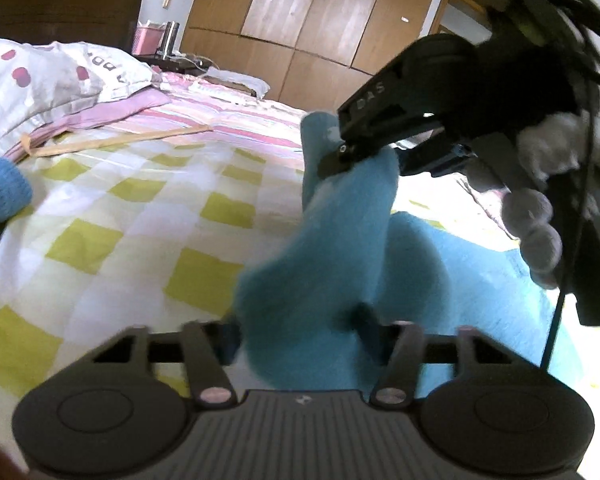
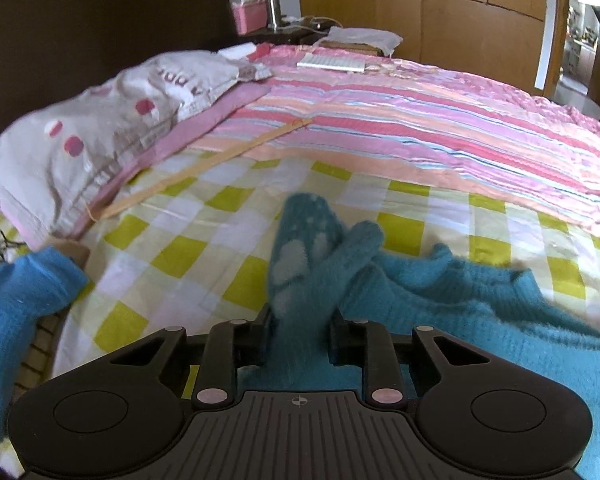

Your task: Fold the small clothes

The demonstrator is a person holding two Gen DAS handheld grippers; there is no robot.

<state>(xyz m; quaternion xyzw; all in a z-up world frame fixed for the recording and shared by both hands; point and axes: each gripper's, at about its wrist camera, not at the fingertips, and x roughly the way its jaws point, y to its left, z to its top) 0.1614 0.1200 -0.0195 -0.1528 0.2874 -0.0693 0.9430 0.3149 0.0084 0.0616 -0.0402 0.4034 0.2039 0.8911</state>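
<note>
The left gripper (image 1: pixel 296 340) and right gripper (image 2: pixel 298 332) both pinch 1 fuzzy teal sock (image 2: pixel 312 264) (white grip dots showing), lifted above the bed (image 2: pixel 188 216). A teal garment (image 2: pixel 480 300) lies just beside it; farther back, a pillow (image 2: pixel 100 136).

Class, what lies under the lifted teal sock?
Under the sock lie the checked sheet and another teal garment. Whatever that garment covers is hidden.
</note>
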